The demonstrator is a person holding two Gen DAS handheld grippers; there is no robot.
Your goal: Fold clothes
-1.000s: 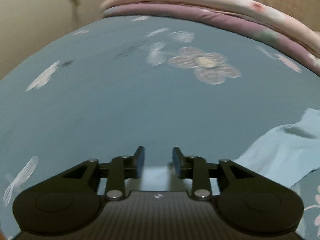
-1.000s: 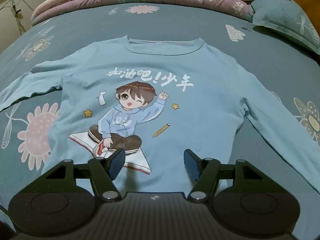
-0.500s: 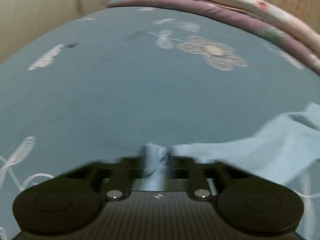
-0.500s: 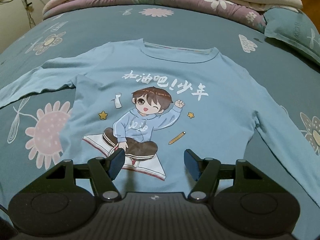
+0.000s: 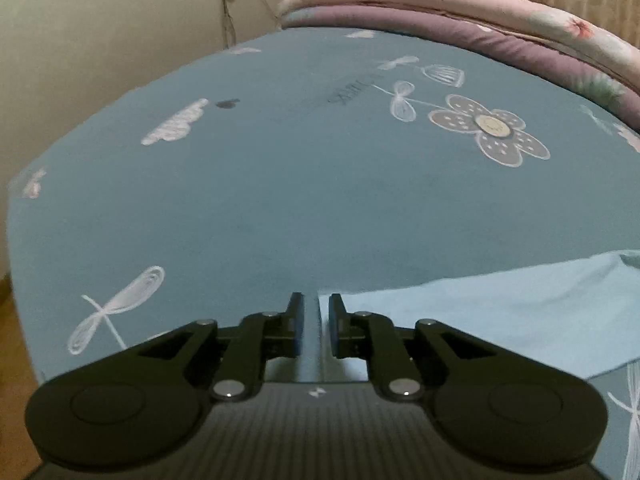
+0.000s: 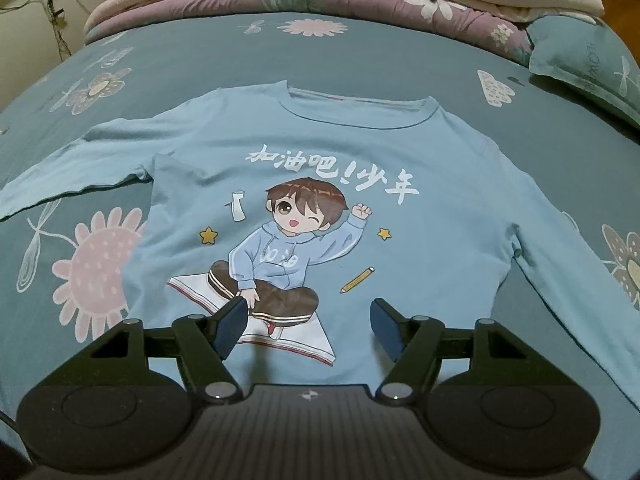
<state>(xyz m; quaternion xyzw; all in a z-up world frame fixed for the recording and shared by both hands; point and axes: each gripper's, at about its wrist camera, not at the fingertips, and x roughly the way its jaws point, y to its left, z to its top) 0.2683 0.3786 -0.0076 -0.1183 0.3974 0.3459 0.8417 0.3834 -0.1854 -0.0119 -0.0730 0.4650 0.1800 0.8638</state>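
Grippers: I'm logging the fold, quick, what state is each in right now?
Left gripper: jaws narrow and opening; sleeve end at the tips, not gripped.
Right gripper: open, empty, over the shirt.

My left gripper point(image 5: 316, 322): jaws opening, narrow gap | pale blue sleeve point(image 5: 500, 320) end between them | on the bedsheet point(image 5: 280, 200)

Your light blue shirt point(image 6: 400, 160) is soft matt knit cloth with a ribbed collar; its cartoon print point(image 6: 288, 240) sits flat and slightly smoother. The teal bedsheet point(image 5: 280, 200) under it is matt woven cloth with printed flowers. Your left gripper point(image 5: 316, 320) and right gripper point(image 6: 308, 324) are matt black plastic with shiny metal pivot pins and dull blue pads point(image 6: 230, 326). The folded quilts point(image 6: 320, 0) look padded, soft cloth.
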